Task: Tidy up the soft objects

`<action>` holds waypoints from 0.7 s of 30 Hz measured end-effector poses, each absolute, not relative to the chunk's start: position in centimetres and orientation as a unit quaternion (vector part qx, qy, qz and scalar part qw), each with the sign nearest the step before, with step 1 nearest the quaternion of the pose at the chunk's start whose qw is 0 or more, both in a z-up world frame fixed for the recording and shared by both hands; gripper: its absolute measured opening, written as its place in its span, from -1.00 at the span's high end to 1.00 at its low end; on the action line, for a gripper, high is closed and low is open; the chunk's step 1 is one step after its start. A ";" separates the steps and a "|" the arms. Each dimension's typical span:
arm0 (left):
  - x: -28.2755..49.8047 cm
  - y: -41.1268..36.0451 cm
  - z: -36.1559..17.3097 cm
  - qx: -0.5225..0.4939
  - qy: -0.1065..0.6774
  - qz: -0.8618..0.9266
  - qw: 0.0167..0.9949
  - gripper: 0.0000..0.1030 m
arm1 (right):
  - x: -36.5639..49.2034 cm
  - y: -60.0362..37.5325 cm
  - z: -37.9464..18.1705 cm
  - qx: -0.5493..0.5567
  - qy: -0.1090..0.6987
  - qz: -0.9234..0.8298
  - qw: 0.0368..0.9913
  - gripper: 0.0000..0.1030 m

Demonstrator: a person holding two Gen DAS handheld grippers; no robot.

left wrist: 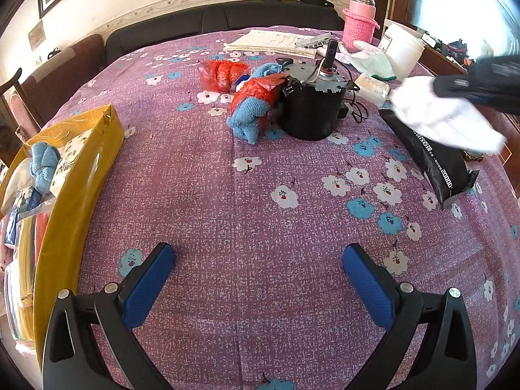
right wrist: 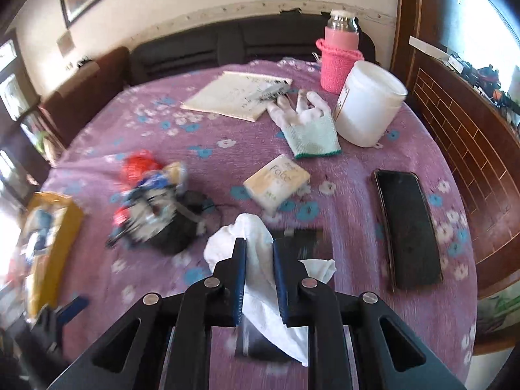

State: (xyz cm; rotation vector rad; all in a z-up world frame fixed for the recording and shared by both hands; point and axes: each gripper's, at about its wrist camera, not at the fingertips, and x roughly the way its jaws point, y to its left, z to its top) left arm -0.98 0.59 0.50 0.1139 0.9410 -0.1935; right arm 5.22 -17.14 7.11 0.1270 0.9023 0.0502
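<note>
My right gripper (right wrist: 258, 248) is shut on a white cloth (right wrist: 260, 279) and holds it above the table; it also shows in the left wrist view (left wrist: 448, 120) at the right. My left gripper (left wrist: 258, 260) is open and empty above the purple flowered tablecloth (left wrist: 247, 195). A yellow box (left wrist: 74, 188) at the left holds a blue towel (left wrist: 44, 165) and other soft items. A blue towel with a red bag (left wrist: 252, 107) lies mid-table beside another red bag (left wrist: 221, 73). A white glove (right wrist: 308, 126) lies at the far side.
A black pot with cables (left wrist: 310, 107) stands mid-table. A black packet (left wrist: 432, 159), tissue pack (right wrist: 276, 182), phone (right wrist: 408, 224), white jar (right wrist: 367, 104), pink bottle (right wrist: 338, 58) and papers (right wrist: 237, 94) lie around. A dark sofa (left wrist: 221, 19) is behind.
</note>
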 end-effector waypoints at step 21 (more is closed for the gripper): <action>-1.0 0.4 0.6 0.063 0.471 -0.111 0.873 -1.00 | 0.6 -18.8 3.1 0.119 0.455 -0.004 0.882 -0.17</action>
